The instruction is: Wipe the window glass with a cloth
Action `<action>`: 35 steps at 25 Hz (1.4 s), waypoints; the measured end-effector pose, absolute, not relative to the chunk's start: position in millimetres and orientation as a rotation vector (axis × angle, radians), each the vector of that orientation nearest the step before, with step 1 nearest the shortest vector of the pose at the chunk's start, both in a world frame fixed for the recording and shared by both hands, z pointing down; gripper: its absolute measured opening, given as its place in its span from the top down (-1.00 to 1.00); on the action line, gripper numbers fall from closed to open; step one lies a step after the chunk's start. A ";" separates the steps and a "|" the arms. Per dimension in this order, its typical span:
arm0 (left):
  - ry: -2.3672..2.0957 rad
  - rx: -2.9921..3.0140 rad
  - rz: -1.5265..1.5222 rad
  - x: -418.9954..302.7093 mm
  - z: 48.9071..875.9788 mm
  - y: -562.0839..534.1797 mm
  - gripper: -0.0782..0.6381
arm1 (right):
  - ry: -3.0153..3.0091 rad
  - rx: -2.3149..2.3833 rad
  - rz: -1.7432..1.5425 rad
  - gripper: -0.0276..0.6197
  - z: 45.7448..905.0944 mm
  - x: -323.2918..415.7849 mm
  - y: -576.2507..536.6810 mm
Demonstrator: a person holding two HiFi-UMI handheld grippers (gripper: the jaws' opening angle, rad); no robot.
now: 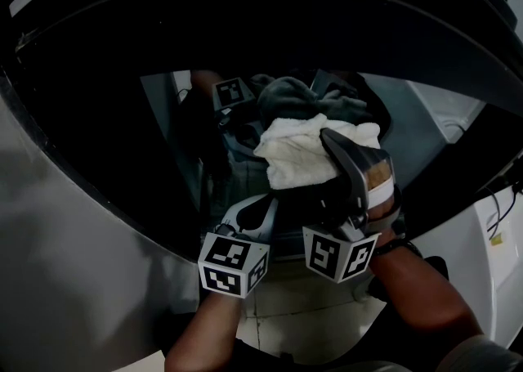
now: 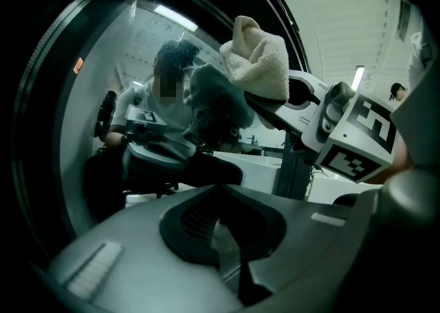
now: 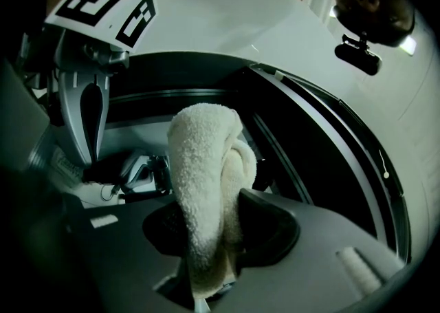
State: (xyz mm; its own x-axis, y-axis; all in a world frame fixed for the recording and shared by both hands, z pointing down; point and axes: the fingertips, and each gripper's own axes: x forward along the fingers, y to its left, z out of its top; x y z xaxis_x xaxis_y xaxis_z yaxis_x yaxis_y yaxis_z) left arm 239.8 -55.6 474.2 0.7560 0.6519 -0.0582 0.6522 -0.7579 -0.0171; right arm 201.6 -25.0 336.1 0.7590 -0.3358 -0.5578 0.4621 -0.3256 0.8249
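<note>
Now | right hand-held gripper (image 3: 210, 243) clamps white cloth (image 3: 203, 160) against window glass (image 1: 106, 133) | left hand-held gripper (image 2: 230, 236) just beside it, jaws together, empty.

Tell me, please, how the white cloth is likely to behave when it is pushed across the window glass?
Probably floppy: the white cloth bunches and folds over itself above the right gripper clamped on it. Likely light: it stands up from the jaws without sagging. Its fluffy pile should drag on the window glass rather than slip.
</note>
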 end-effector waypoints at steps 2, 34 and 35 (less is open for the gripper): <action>1.091 2.941 -0.093 240.8 474.9 -55.8 0.73 | 0.101 1.724 -0.809 0.51 339.3 203.0 -24.7; 1.031 2.949 -0.034 252.4 467.5 -61.6 0.73 | 0.073 1.799 -0.805 0.50 370.4 219.4 -15.8; 1.028 2.950 -0.033 252.4 467.1 -61.6 0.73 | 0.071 1.804 -0.806 0.50 370.6 219.5 -15.6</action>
State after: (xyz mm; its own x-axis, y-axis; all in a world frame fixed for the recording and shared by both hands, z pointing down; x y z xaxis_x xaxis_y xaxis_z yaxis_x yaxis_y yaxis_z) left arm 252.4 -61.6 467.1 0.7834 0.6210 -0.0257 0.6214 -0.7835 0.0098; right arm 219.5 -15.6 370.6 0.7664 -0.3285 -0.5521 0.4202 -0.3937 0.8176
